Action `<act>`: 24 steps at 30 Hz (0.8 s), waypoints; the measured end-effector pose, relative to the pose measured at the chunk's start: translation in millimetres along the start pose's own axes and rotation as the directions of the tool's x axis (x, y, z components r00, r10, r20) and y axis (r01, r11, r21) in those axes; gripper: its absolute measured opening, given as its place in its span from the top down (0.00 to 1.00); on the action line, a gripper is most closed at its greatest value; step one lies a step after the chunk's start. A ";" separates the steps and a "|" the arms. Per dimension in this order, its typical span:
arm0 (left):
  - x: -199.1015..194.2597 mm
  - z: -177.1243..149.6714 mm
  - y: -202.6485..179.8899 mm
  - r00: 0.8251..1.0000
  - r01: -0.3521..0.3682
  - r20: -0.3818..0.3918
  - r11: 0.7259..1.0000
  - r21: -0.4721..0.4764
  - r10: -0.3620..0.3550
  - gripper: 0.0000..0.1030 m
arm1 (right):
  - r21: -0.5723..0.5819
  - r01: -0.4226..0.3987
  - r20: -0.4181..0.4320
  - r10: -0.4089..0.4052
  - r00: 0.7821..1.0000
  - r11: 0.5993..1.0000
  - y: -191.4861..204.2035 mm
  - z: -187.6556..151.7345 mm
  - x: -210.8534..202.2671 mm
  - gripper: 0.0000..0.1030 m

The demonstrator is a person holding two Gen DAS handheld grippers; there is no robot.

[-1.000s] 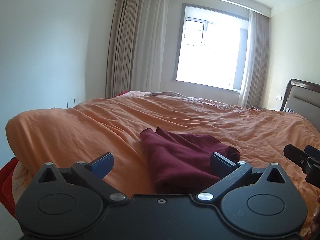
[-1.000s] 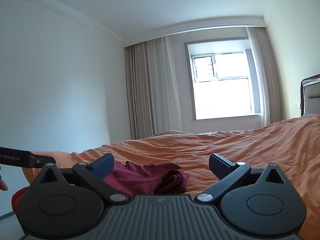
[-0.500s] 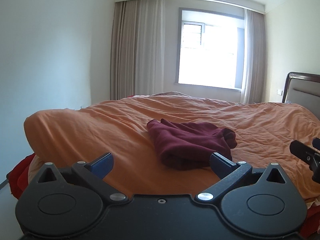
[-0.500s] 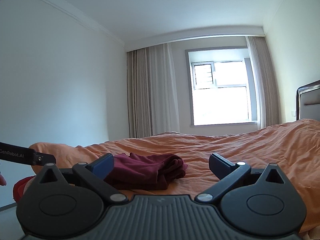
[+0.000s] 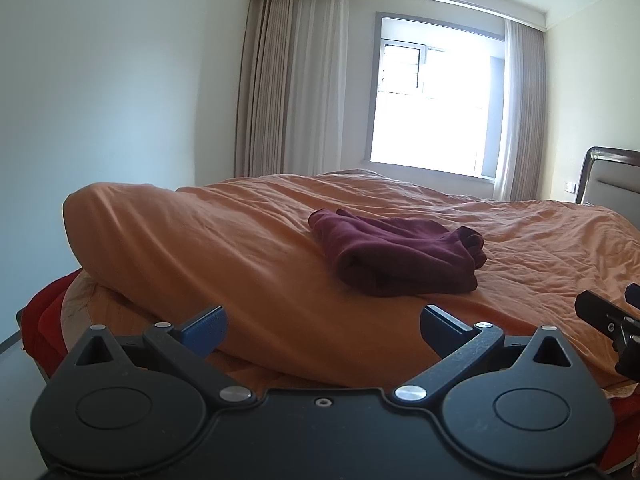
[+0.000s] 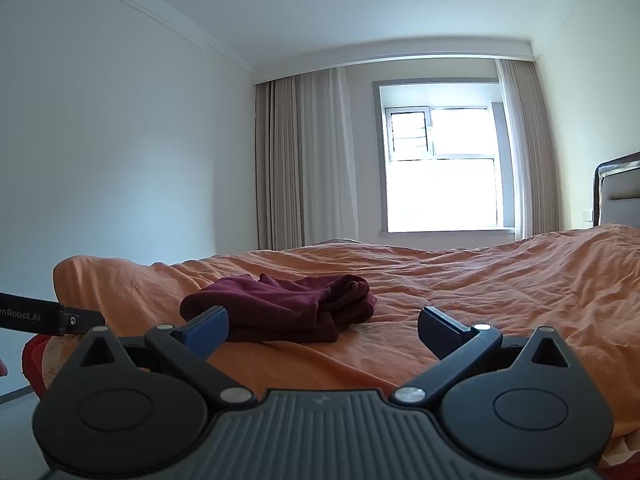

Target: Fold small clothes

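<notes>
Left wrist view: my left gripper (image 5: 322,324) has its jaws spread wide with nothing between them, held off the near edge of the bed. The maroon garment (image 5: 400,256) lies ahead on the orange duvet (image 5: 240,256), well apart from the fingertips, bunched into a thick, loose bundle with one rolled end toward the headboard (image 5: 612,176). I read it as folded already, roughly; the open jaws fit a release, not a grab. Part of my right gripper (image 5: 608,320) pokes in at the right edge, also clear of the cloth. Red fabric (image 5: 44,320) hangs low at the bed's left corner; can't tell what it is.

Right wrist view: right gripper (image 6: 322,326) released too, jaws wide, empty. The garment sits left of centre, beyond the left fingertip (image 6: 206,330), which overlaps it in frame only, no contact as far as I can tell. Left gripper's body shows at the far left edge. Both tools low and level, probably backed off to check the fold. Window (image 6: 442,168) glare is strong.
</notes>
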State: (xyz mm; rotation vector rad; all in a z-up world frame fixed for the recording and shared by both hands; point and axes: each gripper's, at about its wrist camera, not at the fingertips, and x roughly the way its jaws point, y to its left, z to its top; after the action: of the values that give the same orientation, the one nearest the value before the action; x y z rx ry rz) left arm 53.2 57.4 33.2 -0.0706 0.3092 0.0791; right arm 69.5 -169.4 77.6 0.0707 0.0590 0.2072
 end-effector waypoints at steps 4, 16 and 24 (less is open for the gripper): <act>5.9 -4.1 2.6 1.000 -0.001 -0.012 1.000 -0.012 0.000 0.01 | 0.004 0.005 -0.012 -0.005 1.000 1.000 -1.5 -3.4 1.6 0.00; 14.4 -9.3 3.4 0.999 -0.005 -0.045 1.000 -0.017 0.004 0.01 | 0.012 0.009 -0.027 -0.009 1.000 1.000 -4.2 -7.0 4.5 0.00; 15.4 -9.4 2.9 0.999 -0.006 -0.047 1.000 -0.016 0.005 0.01 | 0.019 0.016 -0.031 -0.016 0.999 1.000 -6.3 -6.9 4.2 0.00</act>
State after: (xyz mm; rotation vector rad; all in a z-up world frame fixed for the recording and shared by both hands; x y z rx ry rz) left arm 64.8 60.5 19.3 -0.0877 0.3555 0.0851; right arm 74.5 -174.2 70.0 0.0858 0.0921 0.1916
